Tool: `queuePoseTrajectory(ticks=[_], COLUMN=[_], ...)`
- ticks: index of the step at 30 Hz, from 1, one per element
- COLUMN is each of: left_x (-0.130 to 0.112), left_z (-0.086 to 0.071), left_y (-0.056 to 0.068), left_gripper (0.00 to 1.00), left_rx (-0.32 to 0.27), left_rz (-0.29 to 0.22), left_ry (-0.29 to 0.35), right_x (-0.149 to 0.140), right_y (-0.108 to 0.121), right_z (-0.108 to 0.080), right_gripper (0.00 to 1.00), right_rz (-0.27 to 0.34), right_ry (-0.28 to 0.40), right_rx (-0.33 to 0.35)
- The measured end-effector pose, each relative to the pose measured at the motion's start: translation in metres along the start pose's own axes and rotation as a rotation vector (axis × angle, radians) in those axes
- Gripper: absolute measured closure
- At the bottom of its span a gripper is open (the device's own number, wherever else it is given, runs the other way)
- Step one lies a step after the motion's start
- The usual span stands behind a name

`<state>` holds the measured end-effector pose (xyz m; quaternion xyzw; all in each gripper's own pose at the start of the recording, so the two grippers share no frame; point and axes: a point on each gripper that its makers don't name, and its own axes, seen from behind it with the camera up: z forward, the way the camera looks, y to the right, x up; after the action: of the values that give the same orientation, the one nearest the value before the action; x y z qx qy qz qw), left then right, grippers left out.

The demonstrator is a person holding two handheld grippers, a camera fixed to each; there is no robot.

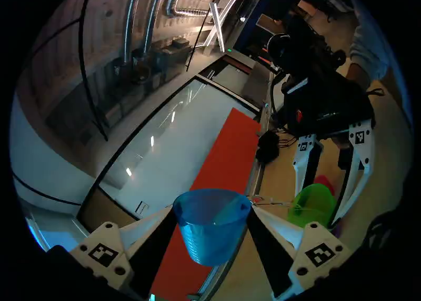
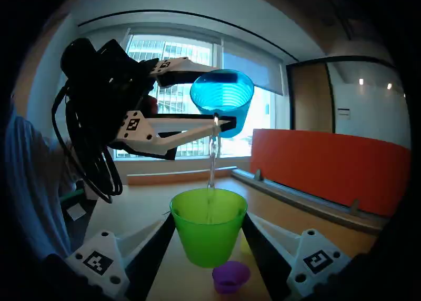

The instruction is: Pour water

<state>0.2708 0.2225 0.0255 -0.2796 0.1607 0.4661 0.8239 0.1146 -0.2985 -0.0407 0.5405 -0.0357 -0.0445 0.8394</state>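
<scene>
My left gripper (image 1: 212,217) is shut on a translucent blue cup (image 1: 212,238). In the right gripper view that blue cup (image 2: 222,98) is tipped on its side in the left gripper (image 2: 229,98), high above the table. A thin stream of water (image 2: 212,153) falls from its rim into a green cup (image 2: 209,232). My right gripper (image 2: 209,219) is shut on the green cup and holds it upright below the blue one. The left gripper view shows the right gripper (image 1: 316,206) with the green cup (image 1: 313,203) at lower right.
A small purple cup (image 2: 230,276) stands on the wooden table (image 2: 273,217) just in front of the green cup, with a yellow object (image 2: 245,246) beside it. An orange panel (image 2: 331,164) runs along the table's edge. A person's sleeve (image 2: 31,185) and cables (image 2: 89,159) are at left.
</scene>
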Motion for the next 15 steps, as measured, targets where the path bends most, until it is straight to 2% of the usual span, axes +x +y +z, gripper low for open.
queuePoseTrajectory(ticks=[15], left_x=[0.0086], left_z=[0.0016], left_y=[-0.0018], left_gripper=[0.13], left_rx=[0.013], left_rz=[0.069], left_ry=[0.006], right_x=[0.0061], right_y=[0.0028], right_z=[-0.0040], right_gripper=[0.11], right_rz=[-0.002], right_ry=[0.016], right_rx=[-0.009])
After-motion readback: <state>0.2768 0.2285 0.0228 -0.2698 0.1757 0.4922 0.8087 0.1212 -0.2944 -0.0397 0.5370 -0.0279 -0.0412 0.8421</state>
